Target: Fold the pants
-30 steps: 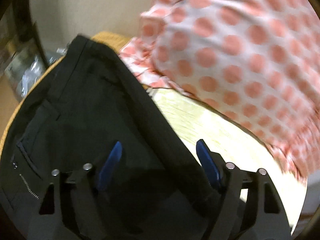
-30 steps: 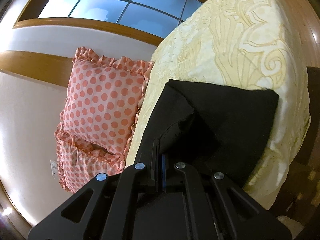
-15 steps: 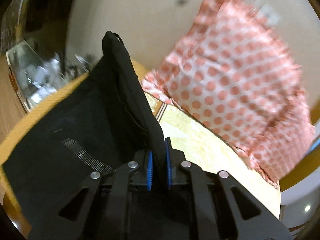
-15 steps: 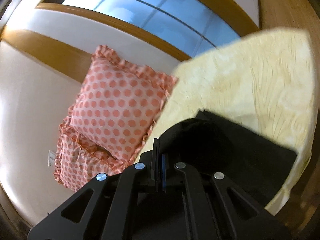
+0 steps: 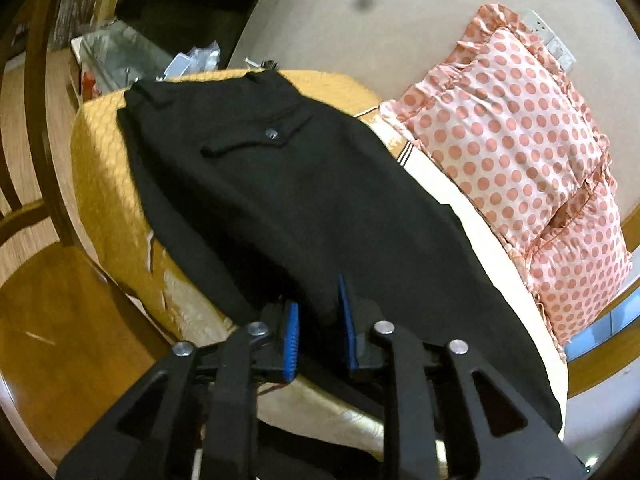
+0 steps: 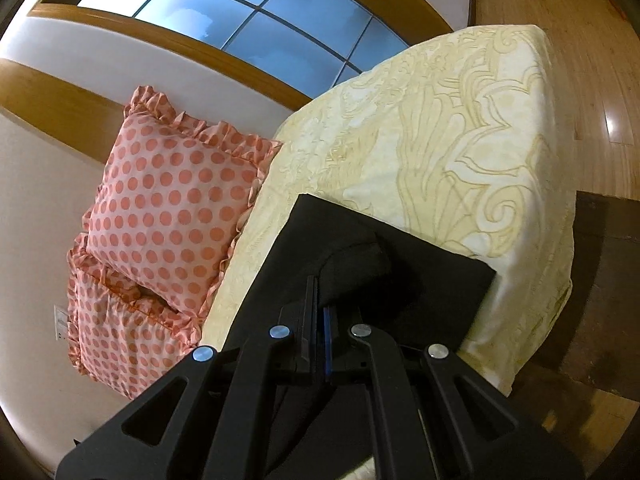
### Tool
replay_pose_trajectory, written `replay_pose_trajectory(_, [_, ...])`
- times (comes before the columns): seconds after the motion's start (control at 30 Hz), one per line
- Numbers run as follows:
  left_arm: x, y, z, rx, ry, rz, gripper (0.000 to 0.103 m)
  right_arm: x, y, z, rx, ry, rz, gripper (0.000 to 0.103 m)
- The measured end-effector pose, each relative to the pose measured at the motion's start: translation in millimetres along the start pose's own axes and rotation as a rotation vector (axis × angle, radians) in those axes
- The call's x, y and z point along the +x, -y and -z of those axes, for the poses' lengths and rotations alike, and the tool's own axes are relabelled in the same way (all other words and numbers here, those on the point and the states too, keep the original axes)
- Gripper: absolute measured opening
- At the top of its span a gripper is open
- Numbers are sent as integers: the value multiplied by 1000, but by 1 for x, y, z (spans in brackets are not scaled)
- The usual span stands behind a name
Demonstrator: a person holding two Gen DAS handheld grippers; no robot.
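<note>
While the pants (image 5: 304,200) lie across the bed (image 6: 460,140) beside the pillow (image 5: 512,128), left tongs (image 5: 318,332) sit parted around a fold, right tongs (image 6: 318,320) clenched on cloth. Soft, limp, light; grab at hems or waistband.

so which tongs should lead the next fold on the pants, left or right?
Probably right. The right tongs are shut on a raised fold of the black pants, ready to carry it. The left tongs stand slightly apart around an edge of the pants near the pocket end, better as an anchor.
</note>
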State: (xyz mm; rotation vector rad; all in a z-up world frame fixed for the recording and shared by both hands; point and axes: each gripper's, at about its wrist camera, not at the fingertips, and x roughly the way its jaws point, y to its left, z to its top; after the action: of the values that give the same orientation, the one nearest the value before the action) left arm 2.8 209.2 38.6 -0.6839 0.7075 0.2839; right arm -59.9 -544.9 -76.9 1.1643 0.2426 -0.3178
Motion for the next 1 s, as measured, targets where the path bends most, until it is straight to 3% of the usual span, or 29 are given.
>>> replay_pose_trajectory(0.17, [4, -1, -6, -31, 8, 30, 28, 10, -1, -7, -2, -38, 11, 2])
replay_pose_trajectory(0.27, [2, 1, -5, -14, 5, 34, 27, -3, -19, -13, -50, 2, -59, 2])
replay_pose_trajectory(0.37, [1, 1, -2, 7, -4, 36, 27, -13, -24, -11, -122, 33, 42, 2])
replay_pose_trajectory(0.43, [5, -4, 1, 0, -24, 34, 27, -9, -1, -6, -60, -11, 86, 2])
replay_pose_trajectory(0.5, [8, -10, 3, -6, -45, 27, 25, -10, 17, 0, -12, -16, 62, 2])
replay_pose_trajectory(0.7, [-2, -18, 4, 40, -39, 24, 15, -24, 6, 12, -69, 23, 88, 2])
replay_pose_trajectory(1.0, [-4, -29, 10, 53, -37, 37, 14, -24, 10, 13, -82, 24, 100, 2])
